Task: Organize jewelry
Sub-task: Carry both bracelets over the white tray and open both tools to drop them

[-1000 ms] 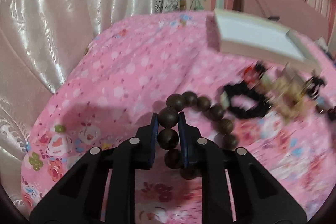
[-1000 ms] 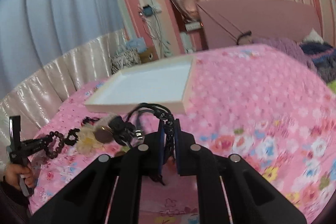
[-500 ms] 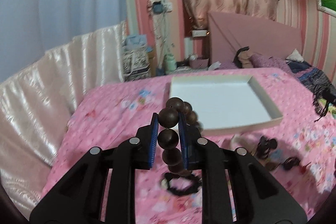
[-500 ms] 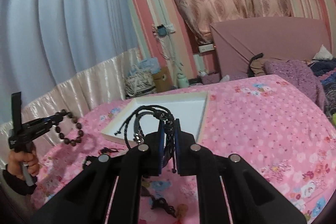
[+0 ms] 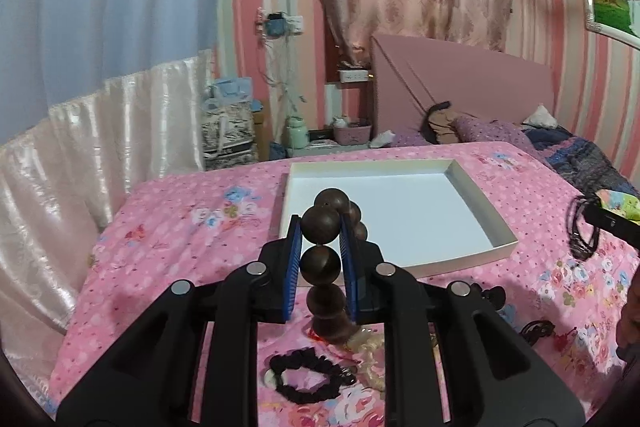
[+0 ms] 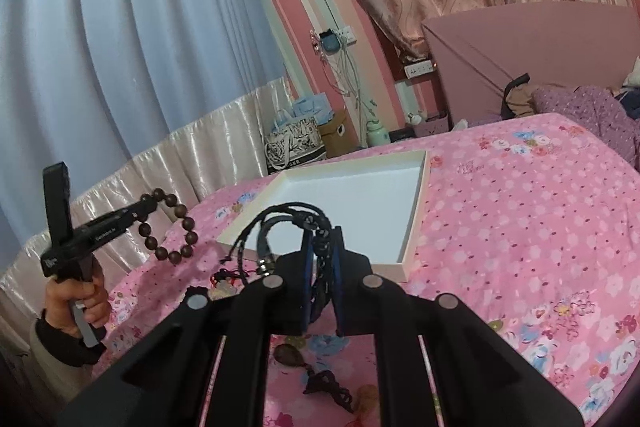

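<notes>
My left gripper (image 5: 320, 227) is shut on a brown wooden bead bracelet (image 5: 321, 264), held in the air in front of a shallow white tray (image 5: 496, 223) on the pink flowered bed. The right wrist view shows the same bracelet (image 6: 176, 223) dangling from the left gripper (image 6: 146, 205) at the far left. My right gripper (image 6: 321, 243) is shut on a bundle of black braided cord bracelets (image 6: 280, 227), lifted above the bed near the tray (image 6: 416, 215). The cords (image 5: 582, 231) show at the right edge of the left wrist view. The tray holds nothing.
On the bed below lie a black scrunchie (image 5: 308, 375), a pale fuzzy piece (image 5: 368, 347), and small dark trinkets (image 6: 320, 383). A satin bed skirt (image 5: 100, 155) runs along the left. Bags and a bedside shelf (image 5: 344, 135) stand beyond the bed; pillows lie at the far right.
Both grippers rose off the bed with their bracelets. The left gripper swung up from the jewelry pile to face the tray; the right lifted a little, its cords now clear of the pile.
</notes>
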Motion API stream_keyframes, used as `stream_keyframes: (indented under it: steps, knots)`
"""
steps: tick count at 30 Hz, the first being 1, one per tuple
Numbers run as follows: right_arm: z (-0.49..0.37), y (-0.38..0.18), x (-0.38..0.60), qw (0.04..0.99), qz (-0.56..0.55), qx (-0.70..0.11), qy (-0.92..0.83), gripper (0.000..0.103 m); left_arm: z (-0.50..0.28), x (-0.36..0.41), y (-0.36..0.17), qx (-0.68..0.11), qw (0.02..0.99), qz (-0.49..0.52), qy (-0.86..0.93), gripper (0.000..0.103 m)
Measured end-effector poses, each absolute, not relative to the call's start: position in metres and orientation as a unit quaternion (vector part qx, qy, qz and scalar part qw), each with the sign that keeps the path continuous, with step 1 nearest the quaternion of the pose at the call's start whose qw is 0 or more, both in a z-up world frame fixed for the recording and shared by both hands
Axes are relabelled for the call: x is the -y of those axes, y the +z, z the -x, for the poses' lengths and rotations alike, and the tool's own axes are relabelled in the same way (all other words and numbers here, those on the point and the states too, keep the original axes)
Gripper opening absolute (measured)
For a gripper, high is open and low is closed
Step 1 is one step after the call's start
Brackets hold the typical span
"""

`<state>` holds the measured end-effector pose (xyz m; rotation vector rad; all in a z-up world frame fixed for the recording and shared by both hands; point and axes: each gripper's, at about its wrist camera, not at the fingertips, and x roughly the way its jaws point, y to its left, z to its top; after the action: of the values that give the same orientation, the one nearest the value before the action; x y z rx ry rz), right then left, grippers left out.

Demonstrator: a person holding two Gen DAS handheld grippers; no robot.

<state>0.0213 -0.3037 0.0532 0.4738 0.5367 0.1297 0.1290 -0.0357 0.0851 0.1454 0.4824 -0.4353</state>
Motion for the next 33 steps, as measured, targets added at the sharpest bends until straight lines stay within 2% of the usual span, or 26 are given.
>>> stream_keyframes:
  steps: [12, 19, 25, 29, 33]
  knots:
    - [-0.111, 0.044, 0.299, 0.929, -0.204, -0.308, 0.029, 0.008, -0.217, 0.081, 0.056, -0.268, 0.918, -0.064, -0.286, 0.017]
    - [-0.152, -0.008, 0.289, 0.908, -0.174, -0.381, 0.0, 0.008, -0.274, 0.08, -0.007, -0.361, 0.902, -0.085, -0.221, 0.017]
    - [-0.153, -0.035, 0.29, 0.89, -0.136, -0.434, -0.028, 0.008, -0.271, 0.064, -0.026, -0.399, 0.89, -0.122, -0.182, 0.017]
    - [-0.155, -0.035, 0.287, 0.893, -0.09, -0.439, -0.04, 0.008, -0.255, 0.061, -0.029, -0.409, 0.884, -0.132, -0.187, 0.017]
    - [-0.157, -0.036, 0.29, 0.894, -0.091, -0.437, -0.032, 0.008, -0.24, 0.059, -0.029, -0.408, 0.885, -0.116, -0.189, 0.017]
